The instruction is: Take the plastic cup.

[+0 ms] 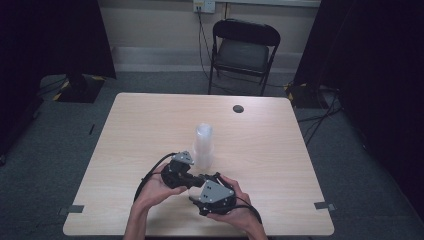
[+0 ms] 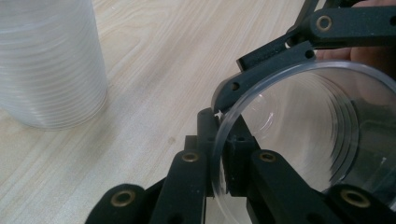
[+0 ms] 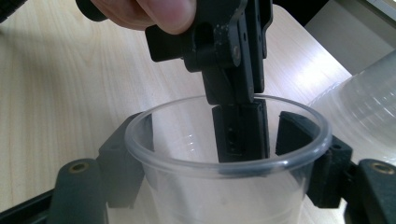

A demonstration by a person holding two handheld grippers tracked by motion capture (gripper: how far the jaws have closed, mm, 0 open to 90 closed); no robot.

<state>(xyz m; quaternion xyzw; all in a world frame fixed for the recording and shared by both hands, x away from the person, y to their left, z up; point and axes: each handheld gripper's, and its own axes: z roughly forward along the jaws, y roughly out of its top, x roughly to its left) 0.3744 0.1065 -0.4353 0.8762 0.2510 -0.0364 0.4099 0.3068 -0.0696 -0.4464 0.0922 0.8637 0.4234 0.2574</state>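
Observation:
A clear plastic cup [image 2: 299, 130] lies on its side between my two grippers, near the table's front edge. My left gripper [image 2: 219, 135] is shut on its rim, one pad inside the wall and one outside. In the right gripper view the same cup [image 3: 210, 186] sits between the jaws of my right gripper [image 3: 215, 142], whose pads lie against its outer wall on both sides. From above, the left gripper [image 1: 192, 177] and right gripper [image 1: 202, 186] meet in front of an upright stack of translucent cups [image 1: 203, 145].
The cup stack [image 2: 46, 60] stands just beyond the grippers on the light wooden table [image 1: 150, 125]. A small dark disc [image 1: 238, 108] sits near the far edge. A black folding chair [image 1: 245, 50] stands behind the table. Dark curtains flank both sides.

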